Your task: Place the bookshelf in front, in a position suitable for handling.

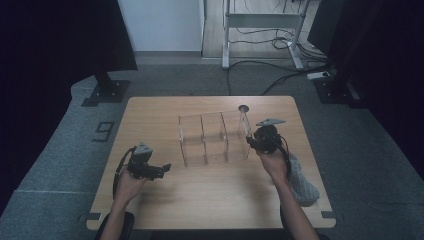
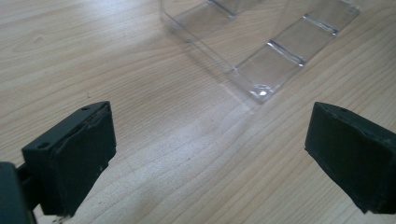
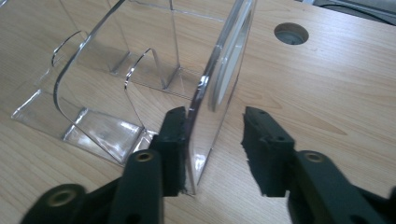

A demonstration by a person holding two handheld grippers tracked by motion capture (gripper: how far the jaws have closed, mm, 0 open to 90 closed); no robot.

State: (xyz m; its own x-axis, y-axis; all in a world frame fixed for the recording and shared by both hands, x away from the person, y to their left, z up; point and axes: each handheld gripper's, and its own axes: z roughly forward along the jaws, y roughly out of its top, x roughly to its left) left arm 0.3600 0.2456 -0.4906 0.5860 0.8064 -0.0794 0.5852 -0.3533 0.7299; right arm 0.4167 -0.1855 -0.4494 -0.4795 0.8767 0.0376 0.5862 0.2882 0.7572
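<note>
Acrylic divider rack sits mid-tabletop: rigid, light, slick, likely to skid or scratch. My right gripper straddles its end wall, jaws apart, one pad touching. Best hold: low on that wall. Left gripper hangs wide open, empty.

A: Off your counter, what's out there?

B: A grey cloth lies at your right near corner, and a round hole is sunk near the far edge.

A: And the floor?

B: Grey carpet, with a "9" mark on your left. Black cables run past a white frame, and there's a black stand base far left.
</note>
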